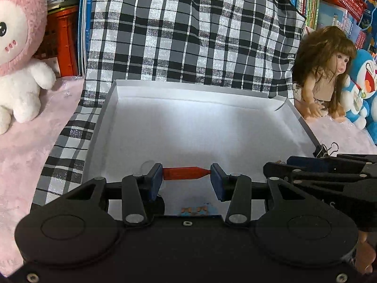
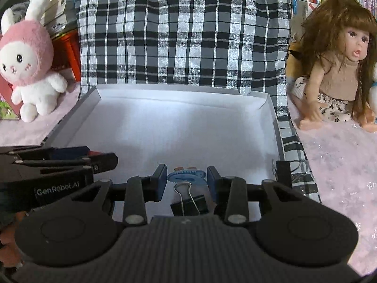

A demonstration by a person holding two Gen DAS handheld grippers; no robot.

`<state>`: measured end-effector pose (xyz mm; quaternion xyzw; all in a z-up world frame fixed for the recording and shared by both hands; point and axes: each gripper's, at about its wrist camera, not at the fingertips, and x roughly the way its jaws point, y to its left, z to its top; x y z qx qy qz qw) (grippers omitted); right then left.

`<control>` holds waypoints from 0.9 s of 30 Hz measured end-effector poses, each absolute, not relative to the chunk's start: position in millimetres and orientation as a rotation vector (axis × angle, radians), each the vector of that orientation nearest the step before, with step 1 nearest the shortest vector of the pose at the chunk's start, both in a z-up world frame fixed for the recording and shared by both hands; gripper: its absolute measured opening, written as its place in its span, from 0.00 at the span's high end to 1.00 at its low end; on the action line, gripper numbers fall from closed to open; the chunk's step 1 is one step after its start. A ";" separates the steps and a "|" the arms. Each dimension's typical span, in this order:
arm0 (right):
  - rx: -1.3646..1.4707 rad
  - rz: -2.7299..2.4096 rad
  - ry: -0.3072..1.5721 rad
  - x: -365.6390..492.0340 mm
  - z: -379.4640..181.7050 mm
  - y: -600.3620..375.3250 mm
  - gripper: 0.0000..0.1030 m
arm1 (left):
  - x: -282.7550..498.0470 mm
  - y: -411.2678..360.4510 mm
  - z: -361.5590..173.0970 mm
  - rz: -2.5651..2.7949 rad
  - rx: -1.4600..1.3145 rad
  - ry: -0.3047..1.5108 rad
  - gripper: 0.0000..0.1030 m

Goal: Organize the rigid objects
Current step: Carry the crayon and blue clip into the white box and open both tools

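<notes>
My left gripper (image 1: 187,175) is shut on a short red plastic stick (image 1: 181,173), held crosswise between the blue pads low over the near end of a shallow white box (image 1: 188,87). My right gripper (image 2: 187,176) is shut on a blue toothed piece (image 2: 186,176) with small brown bits on top, also over the box's (image 2: 179,88) near end. A black binder clip (image 2: 188,204) lies just under it. Each gripper shows in the other's view, the right one (image 1: 278,168) beside the left one (image 2: 113,160).
The box rests on a black-and-white checked cloth (image 1: 188,35). Another binder clip (image 1: 326,149) sits at the box's right wall. A pink rabbit plush (image 2: 30,70) stands left, a long-haired doll (image 2: 337,70) right, on pink bedding. A blue item with orange marks (image 1: 198,210) lies under the left gripper.
</notes>
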<state>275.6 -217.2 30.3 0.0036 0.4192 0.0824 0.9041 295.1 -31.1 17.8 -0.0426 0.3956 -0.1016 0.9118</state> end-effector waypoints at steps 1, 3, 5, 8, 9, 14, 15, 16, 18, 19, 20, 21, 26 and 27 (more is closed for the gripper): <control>0.009 0.168 0.869 275.6 29.7 -218.0 0.59 | 294.9 -30.9 17.1 -0.208 -0.087 0.817 0.59; 0.016 0.166 0.874 275.6 27.7 -220.1 0.59 | 294.4 -30.9 16.3 -0.208 -0.082 0.815 0.59; 0.019 0.163 0.877 275.5 25.7 -221.2 0.59 | 294.2 -31.1 15.9 -0.208 -0.080 0.816 0.59; 0.019 0.163 0.878 274.8 23.7 -221.8 0.59 | 293.9 -31.7 15.6 -0.210 -0.075 0.816 0.59; 0.018 0.164 0.878 274.4 23.5 -221.8 0.59 | 293.6 -31.9 15.3 -0.211 -0.072 0.815 0.59; 0.021 0.159 0.880 273.9 23.1 -222.1 0.58 | 293.1 -32.4 14.3 -0.207 -0.070 0.814 0.59; 0.019 0.157 0.880 273.9 23.0 -222.1 0.58 | 293.3 -32.5 14.3 -0.205 -0.070 0.813 0.59; 0.018 0.155 0.880 274.2 23.3 -222.2 0.59 | 293.3 -33.0 14.1 -0.205 -0.067 0.812 0.59; 0.021 0.153 0.880 274.5 23.6 -222.7 0.57 | 293.7 -33.9 14.2 -0.202 -0.062 0.810 0.58; 0.026 0.155 0.881 274.4 23.6 -223.3 0.55 | 293.6 -34.4 14.1 -0.200 -0.061 0.810 0.58; 0.030 0.158 0.883 274.3 23.7 -223.7 0.55 | 293.7 -34.4 14.1 -0.200 -0.059 0.809 0.58; 0.032 0.161 0.884 274.0 24.1 -224.2 0.55 | 293.4 -35.0 14.1 -0.198 -0.056 0.809 0.58; 0.034 0.162 0.872 271.5 29.3 -225.9 0.46 | 292.7 -34.8 14.7 -0.201 -0.054 0.812 0.56; 0.036 0.164 0.869 270.7 30.6 -225.9 0.45 | 292.0 -34.9 15.1 -0.201 -0.055 0.813 0.55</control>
